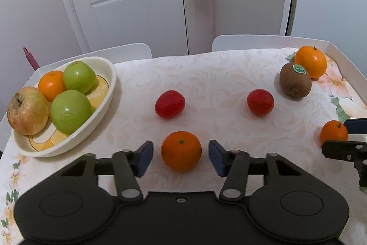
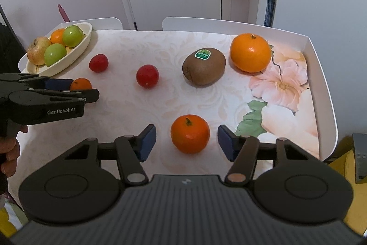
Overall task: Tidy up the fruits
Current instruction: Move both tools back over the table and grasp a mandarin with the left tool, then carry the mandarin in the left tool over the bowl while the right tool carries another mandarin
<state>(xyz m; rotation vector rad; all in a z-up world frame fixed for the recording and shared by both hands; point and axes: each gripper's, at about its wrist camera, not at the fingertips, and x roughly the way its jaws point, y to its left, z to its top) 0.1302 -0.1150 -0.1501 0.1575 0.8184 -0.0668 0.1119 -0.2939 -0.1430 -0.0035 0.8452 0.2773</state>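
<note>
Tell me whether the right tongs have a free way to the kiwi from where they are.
Probably not directly: a tangerine sits between the pads of the right tongs, in line with the kiwi beyond. They would need to lift over it or swing round.

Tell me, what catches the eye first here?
Two oranges, each sitting between the open blue pads of a hand-held gripper: left hand-held gripper around one orange, right hand-held gripper around another orange. At the table's far left, a cream bowl holds green apples.
</note>
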